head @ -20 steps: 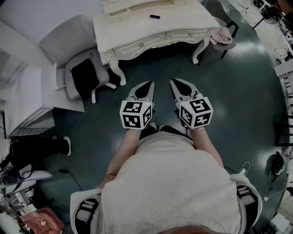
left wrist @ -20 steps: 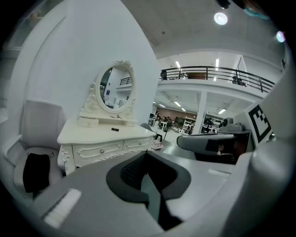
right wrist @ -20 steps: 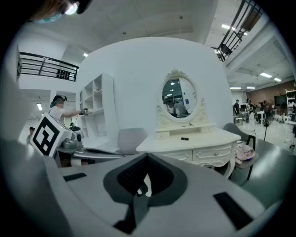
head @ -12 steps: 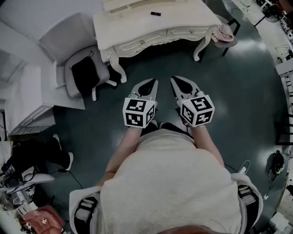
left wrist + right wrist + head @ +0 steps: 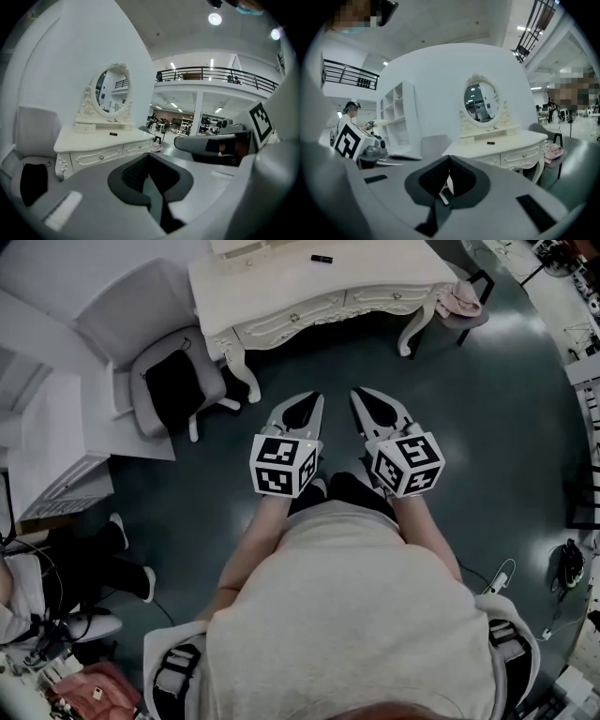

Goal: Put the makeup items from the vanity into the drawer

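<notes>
The white vanity (image 5: 281, 282) stands ahead of me across the dark floor, with its two front drawers (image 5: 286, 313) closed. A small dark makeup item (image 5: 322, 259) lies on its top; it also shows as the makeup item (image 5: 113, 134) in the left gripper view and the makeup item (image 5: 490, 142) in the right gripper view, below the oval mirror (image 5: 481, 103). My left gripper (image 5: 307, 401) and right gripper (image 5: 360, 396) are held side by side in front of my body, well short of the vanity. Both are shut with nothing between the jaws.
A grey chair (image 5: 173, 381) with a dark cushion stands left of the vanity. A stool with a pink cloth (image 5: 457, 306) stands at its right end. White shelving (image 5: 56, 456) lines the left side, and a seated person's legs (image 5: 84, 563) are at the lower left.
The vanity sits slightly higher in the head view. Both grippers stay shut in front of my body. The person's legs at the lower left have shifted.
</notes>
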Motion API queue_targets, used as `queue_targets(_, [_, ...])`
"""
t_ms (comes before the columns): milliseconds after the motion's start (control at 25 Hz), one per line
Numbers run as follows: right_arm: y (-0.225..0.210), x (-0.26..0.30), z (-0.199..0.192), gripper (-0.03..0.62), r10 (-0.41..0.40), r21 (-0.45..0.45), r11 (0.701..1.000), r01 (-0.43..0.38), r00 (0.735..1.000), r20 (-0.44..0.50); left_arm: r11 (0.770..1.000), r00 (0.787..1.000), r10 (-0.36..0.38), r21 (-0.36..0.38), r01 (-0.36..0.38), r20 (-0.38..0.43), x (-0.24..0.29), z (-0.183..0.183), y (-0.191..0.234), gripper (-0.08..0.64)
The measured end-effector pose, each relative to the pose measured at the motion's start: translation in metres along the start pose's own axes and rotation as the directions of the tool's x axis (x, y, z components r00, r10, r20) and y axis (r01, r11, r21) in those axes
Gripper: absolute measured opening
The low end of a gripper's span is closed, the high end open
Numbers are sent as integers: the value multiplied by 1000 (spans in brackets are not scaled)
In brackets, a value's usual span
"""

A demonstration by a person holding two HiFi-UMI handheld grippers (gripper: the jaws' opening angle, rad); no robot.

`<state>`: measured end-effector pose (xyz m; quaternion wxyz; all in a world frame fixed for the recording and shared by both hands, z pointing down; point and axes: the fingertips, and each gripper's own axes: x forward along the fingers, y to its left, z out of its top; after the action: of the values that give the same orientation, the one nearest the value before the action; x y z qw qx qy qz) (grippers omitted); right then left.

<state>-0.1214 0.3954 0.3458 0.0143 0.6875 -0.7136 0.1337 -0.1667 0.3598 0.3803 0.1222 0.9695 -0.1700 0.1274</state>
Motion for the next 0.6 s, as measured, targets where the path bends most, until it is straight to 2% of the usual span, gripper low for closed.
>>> queue_targets(320, [4, 7, -11, 8, 2, 22, 1000, -2, 1000, -21, 997, 999, -11, -70, 9, -40, -6, -22, 8, 9])
queue_targets(600, [-20, 38, -4, 8, 14, 51, 999, -14, 1000, 7, 998, 998, 28, -60, -31, -48, 18, -12, 37, 9])
